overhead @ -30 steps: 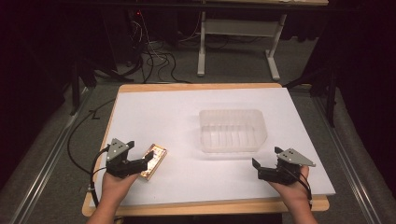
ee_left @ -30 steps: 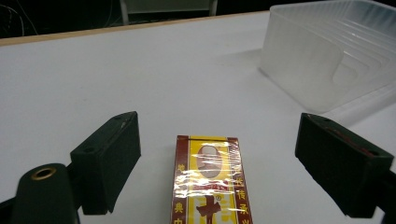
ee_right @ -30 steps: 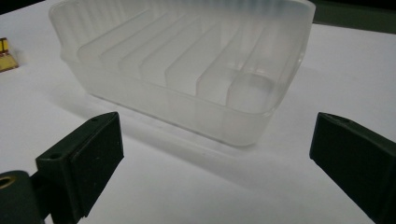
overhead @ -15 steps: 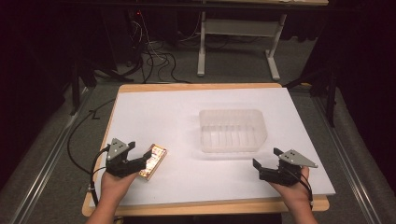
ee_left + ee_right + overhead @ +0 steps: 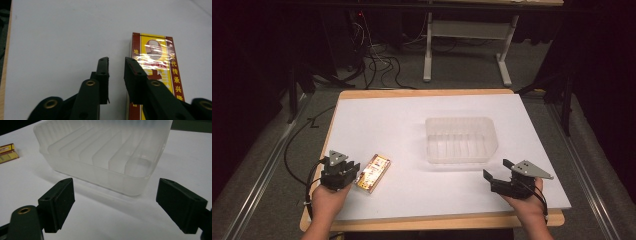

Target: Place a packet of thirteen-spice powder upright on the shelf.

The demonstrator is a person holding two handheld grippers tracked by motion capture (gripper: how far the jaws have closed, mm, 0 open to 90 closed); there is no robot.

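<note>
A red and yellow packet (image 5: 373, 173) wrapped in film lies flat on the white table at the front left. My left gripper (image 5: 353, 169) rests right beside its near end. In the left gripper view the jaws (image 5: 116, 62) stand almost together with nothing between them, and the packet (image 5: 155, 55) lies under and beyond the right-hand jaw. A clear ribbed plastic tub (image 5: 461, 120) stands right of centre. My right gripper (image 5: 496, 169) sits at the front right, wide open (image 5: 115, 195) and empty, a short way from the tub's wall (image 5: 100, 175). The packet (image 5: 7, 153) also shows far left there.
A white sheet (image 5: 387, 120) covers the wooden tabletop, with bare room at the back and centre left. Cables (image 5: 294, 150) trail off the left edge. A desk frame (image 5: 467, 30) and dark floor lie beyond the table.
</note>
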